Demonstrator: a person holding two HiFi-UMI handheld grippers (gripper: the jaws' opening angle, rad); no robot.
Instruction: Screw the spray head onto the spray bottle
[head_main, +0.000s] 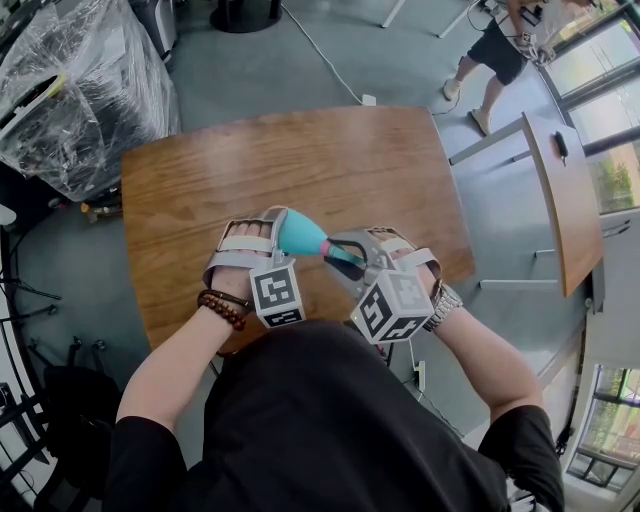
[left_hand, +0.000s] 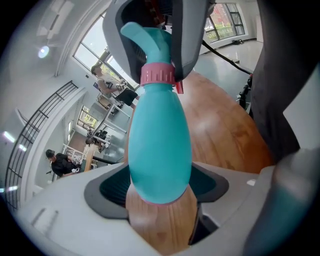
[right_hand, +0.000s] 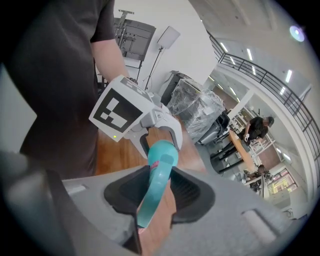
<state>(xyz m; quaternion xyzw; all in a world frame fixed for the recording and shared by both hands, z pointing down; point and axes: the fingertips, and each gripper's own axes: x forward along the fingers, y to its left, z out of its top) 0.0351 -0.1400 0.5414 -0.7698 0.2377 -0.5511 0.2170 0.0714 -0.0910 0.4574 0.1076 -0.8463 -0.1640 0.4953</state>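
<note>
My left claw (left_hand: 160, 187) clamps bottle (left_hand: 160, 140) base; right claw (right_hand: 159, 192) clamps head (left_hand: 147, 40) at 4 o'clock. Light, slick plastic, I judge.

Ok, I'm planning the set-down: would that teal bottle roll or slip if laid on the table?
Probably rolls: the bottle is round and tapered. Its smooth plastic may be slippery. The spray head sticking sideways might stop it.
</note>
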